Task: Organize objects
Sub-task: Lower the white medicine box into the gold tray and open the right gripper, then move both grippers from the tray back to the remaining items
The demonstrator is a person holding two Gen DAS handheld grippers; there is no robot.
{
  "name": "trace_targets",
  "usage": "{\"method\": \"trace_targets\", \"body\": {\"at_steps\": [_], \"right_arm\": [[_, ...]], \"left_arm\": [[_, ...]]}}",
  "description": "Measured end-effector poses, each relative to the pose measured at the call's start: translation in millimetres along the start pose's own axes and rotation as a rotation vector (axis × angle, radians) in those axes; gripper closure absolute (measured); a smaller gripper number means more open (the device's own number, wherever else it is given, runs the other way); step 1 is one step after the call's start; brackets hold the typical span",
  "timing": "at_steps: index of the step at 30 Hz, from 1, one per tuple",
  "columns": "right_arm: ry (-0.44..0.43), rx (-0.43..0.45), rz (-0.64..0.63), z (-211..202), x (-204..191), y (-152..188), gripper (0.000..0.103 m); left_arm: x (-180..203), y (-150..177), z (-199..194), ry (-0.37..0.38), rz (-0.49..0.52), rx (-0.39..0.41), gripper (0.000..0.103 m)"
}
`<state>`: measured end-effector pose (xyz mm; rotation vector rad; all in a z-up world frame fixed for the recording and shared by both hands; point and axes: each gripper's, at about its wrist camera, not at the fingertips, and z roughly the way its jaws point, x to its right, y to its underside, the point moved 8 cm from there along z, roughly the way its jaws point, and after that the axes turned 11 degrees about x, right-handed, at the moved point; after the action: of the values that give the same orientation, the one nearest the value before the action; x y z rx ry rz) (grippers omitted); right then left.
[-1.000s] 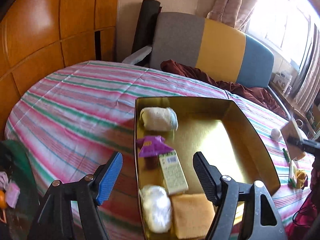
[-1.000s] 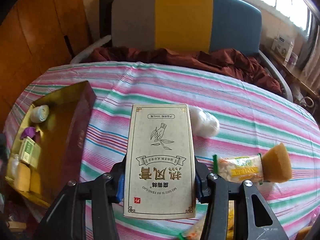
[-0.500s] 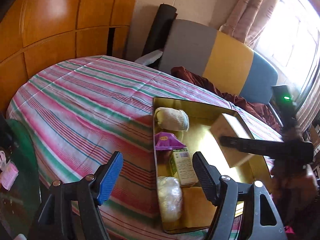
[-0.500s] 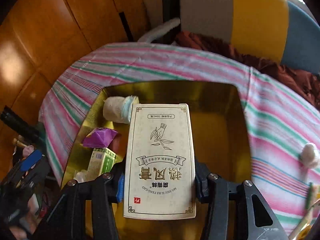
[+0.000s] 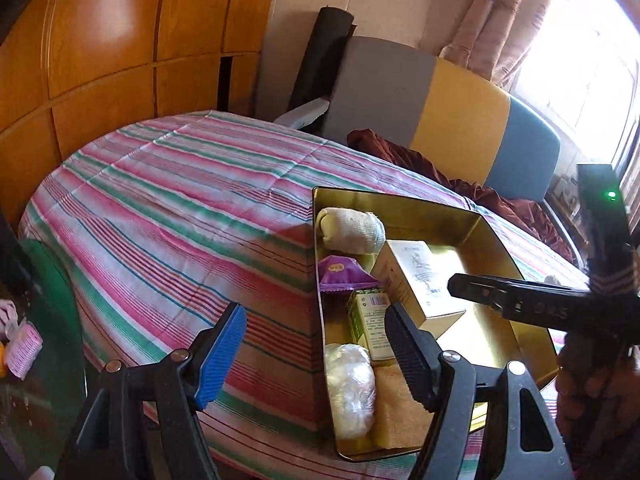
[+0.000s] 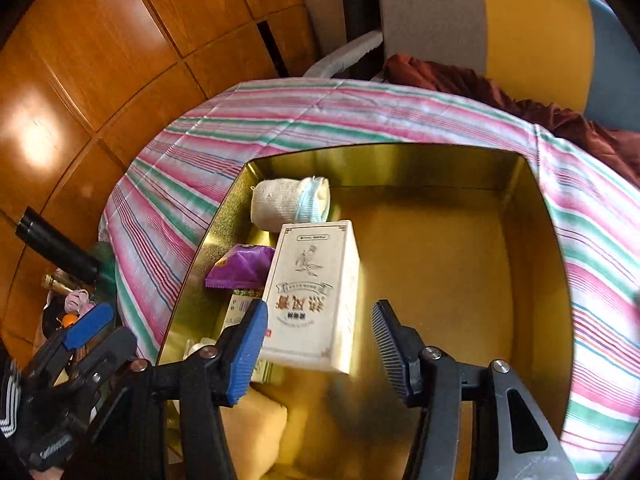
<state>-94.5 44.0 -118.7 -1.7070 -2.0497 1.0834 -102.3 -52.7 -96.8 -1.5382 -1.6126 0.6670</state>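
Note:
A gold tin tray sits on the striped table. A cream box with Chinese print lies inside it, next to a purple packet, a rolled sock, a green box, a white wrapped ball and a yellow sponge. My right gripper is open just above the cream box, apart from it. My left gripper is open and empty over the tray's left rim.
The striped tablecloth covers a round table. A grey, yellow and blue chair with dark red cloth stands behind. Wooden wall panels are at the left. Clutter lies below the table's left edge.
My right gripper carried the cream box from over the table into the tray, then opened and let it go. The box now lies beside the purple packet. My left gripper stayed open.

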Motion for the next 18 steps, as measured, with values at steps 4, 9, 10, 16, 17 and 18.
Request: {"method": "trace_targets", "body": {"at_steps": [4, 9, 10, 16, 17, 18], "right_arm": [[0.025, 0.032, -0.014, -21.4, 10.3, 3.0, 0.037], [0.077, 0.085, -0.018, -54.0, 33.9, 4.1, 0.029], [0.088, 0.096, -0.016, -60.7, 39.9, 4.2, 0.029], [0.172, 0.155, 0.023, -105.6, 91.6, 4.7, 0.028], [0.194, 0.167, 0.034, -114.4, 103.1, 4.4, 0.028], [0.214, 0.177, 0.045, -122.7, 114.4, 4.1, 0.027]], "left_arm": [[11.0, -1.9, -7.3, 0.011, 0.028, 0.016, 0.03], [31.8, -4.0, -16.9, 0.042, 0.082, 0.038, 0.03], [36.6, -4.3, -18.5, 0.046, 0.096, 0.042, 0.03], [70.1, -6.0, -27.1, 0.094, 0.166, 0.055, 0.03], [76.5, -6.1, -28.0, 0.105, 0.177, 0.056, 0.03], [82.4, -5.9, -29.2, 0.114, 0.188, 0.056, 0.03]]}}
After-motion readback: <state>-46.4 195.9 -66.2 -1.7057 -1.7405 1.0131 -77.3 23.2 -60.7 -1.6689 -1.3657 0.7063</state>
